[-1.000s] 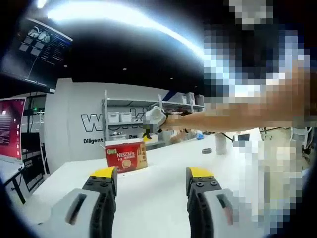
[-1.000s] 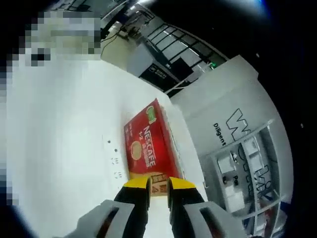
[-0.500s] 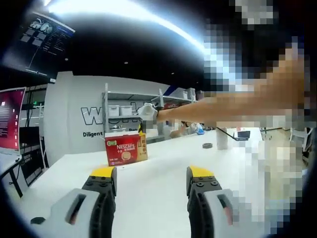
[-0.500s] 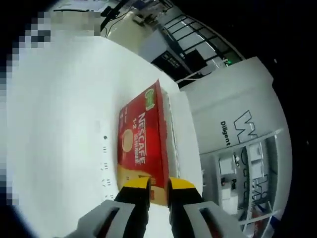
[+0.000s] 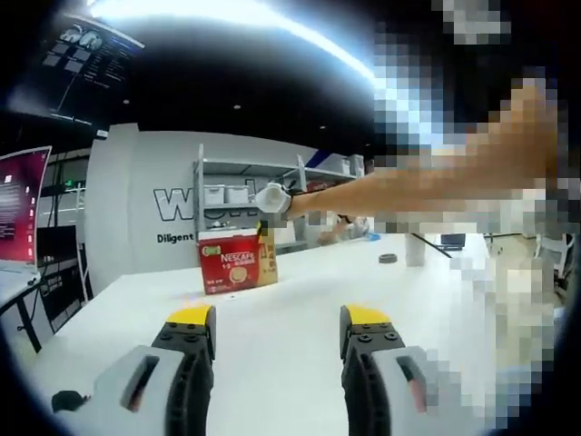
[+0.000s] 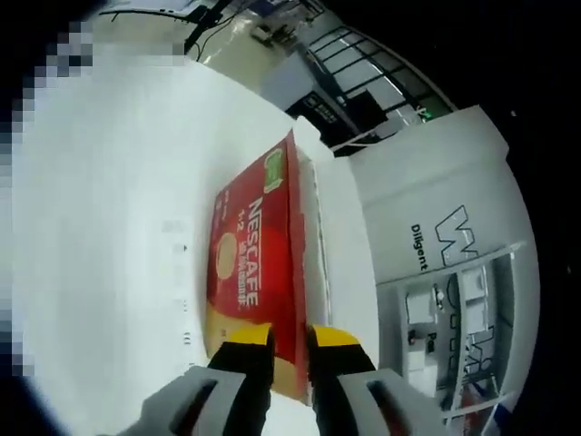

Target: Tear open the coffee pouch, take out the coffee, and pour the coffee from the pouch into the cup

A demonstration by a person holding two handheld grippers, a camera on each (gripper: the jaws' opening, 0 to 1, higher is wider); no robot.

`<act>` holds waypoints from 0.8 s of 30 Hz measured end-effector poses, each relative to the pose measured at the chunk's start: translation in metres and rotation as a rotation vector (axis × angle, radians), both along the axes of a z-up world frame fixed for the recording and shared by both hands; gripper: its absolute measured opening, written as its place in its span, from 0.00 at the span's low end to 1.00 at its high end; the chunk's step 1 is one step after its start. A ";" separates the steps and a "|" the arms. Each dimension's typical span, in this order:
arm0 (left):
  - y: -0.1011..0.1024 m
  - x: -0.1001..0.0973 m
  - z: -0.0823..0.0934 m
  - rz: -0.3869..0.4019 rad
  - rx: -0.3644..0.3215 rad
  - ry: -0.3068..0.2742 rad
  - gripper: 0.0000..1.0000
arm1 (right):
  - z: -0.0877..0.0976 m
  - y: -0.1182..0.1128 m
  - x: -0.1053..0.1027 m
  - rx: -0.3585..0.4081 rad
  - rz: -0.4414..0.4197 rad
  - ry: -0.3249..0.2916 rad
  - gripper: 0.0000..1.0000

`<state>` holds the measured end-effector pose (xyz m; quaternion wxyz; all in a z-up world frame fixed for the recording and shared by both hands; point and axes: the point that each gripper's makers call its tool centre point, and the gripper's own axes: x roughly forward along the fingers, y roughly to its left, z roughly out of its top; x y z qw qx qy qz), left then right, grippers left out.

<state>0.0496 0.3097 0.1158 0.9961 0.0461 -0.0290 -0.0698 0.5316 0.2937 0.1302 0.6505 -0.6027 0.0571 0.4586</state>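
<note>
Hovering low over the white table (image 5: 272, 336), the left gripper (image 5: 277, 331) points fwd w/ its yellow-tipped jaws spread wide, nothing between them. At 9 o'clock in the left gripper view a red-lit screen (image 5: 20, 211) stands off the table edge; a dark monitor (image 5: 86, 64) hangs at 10 o'clock. At 11 o'clock from the jaws, well apart, the red coffee box (image 5: 238, 263) stands upright on the tabletop near its far side. Behind it, a grey wall w/ lettering and a shelf rack (image 5: 250, 195) w/ white bins. The person's bare arm (image 5: 399, 186) stretches across from 3 o'clock toward the box, level w/ the shelf; the right gripper (image 5: 270, 202) at its end sits right at the box's top right corner. A small dark ring (image 5: 388, 258) and a pale upright cylinder (image 5: 415, 249) stand on the far table at approx 2 o'clock.

Right gripper view is rolled hard, so the tabletop (image 6: 100, 227) fills the 9 o'clock side. The coffee box (image 6: 250, 272) runs from 12 down to 6 o'clock, logo face showing. The right gripper's (image 6: 289, 338) jaws are nearly together, pinched on the box's near upper edge; only a thin slit between tips, w/ box edge in it. Wall lettering and rack (image 6: 454, 309) lie at 3–4 o'clock.
</note>
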 end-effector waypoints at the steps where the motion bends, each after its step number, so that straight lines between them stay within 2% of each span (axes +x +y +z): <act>1: 0.000 0.000 0.000 -0.001 -0.001 0.000 0.57 | 0.000 0.002 0.001 -0.001 0.003 0.001 0.15; 4: -0.002 0.001 0.000 -0.005 0.000 0.001 0.57 | 0.002 0.003 0.003 0.000 -0.002 -0.010 0.06; 11: -0.002 0.000 0.000 -0.004 0.001 0.000 0.57 | 0.001 0.000 -0.005 0.015 -0.006 0.006 0.03; 16: -0.009 0.001 0.001 -0.018 -0.002 0.000 0.57 | -0.002 -0.007 -0.029 -0.003 0.021 -0.030 0.02; 24: -0.024 0.003 0.006 -0.051 0.005 -0.008 0.58 | -0.010 -0.021 -0.058 0.052 0.068 -0.101 0.02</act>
